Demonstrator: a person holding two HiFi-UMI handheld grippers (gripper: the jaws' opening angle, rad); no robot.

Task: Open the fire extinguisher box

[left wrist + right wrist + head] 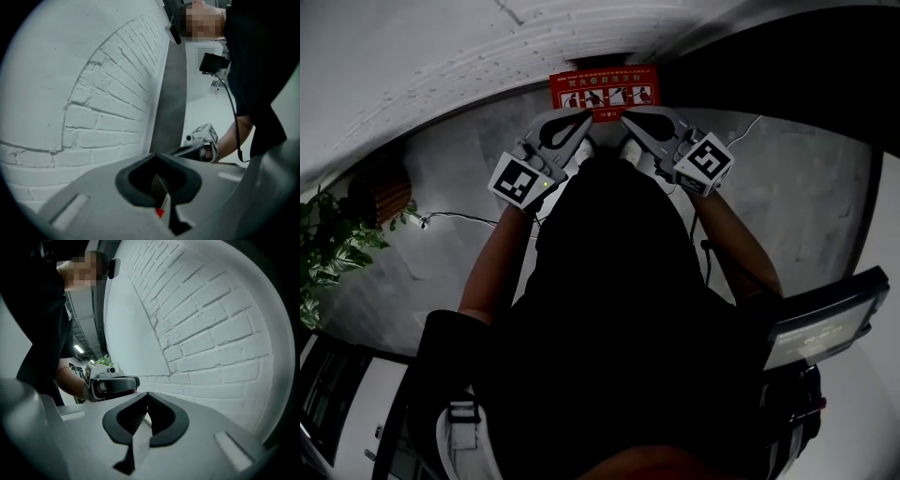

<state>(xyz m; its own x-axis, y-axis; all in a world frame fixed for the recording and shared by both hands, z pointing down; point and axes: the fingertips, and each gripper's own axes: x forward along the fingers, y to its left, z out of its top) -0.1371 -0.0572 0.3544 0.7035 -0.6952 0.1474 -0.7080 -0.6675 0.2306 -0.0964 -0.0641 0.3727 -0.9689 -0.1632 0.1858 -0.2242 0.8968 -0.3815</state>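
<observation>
Head view: 1 red fire extinguisher box [605, 92] at top centre of frame, against the base of a white brick wall [441, 56]. Only its top shows, w/ a label carrying what looks like 4 pictograms; lid looks down. 2 grippers, both pointed at the box's near edge: left gripper [579, 122] just left of centre, right gripper [630, 118] just right, tips close together. 2 marker cubes, one per gripper: left cube [523, 180], right cube [705, 161]. 2 bare forearms run back down-frame to the person's dark torso. 1 potted plant [328, 253] at left edge, 1 thin cable [459, 217] on the grey floor [806, 187] betw. plant and left arm.

Left gripper view: left gripper [157, 157] jaws pressed together at the tips. A thin pale sliver w/ a red speck sits in the dark gap behind them; can't tell what it is. Right gripper [180, 150] at centre right, brick wall upper left.

Right gripper view: right gripper [147, 394] jaws also tip to tip, w/ a pale sliver in the gap. Left gripper [133, 380] at centre left, brick wall [211, 324] filling the right.
</observation>
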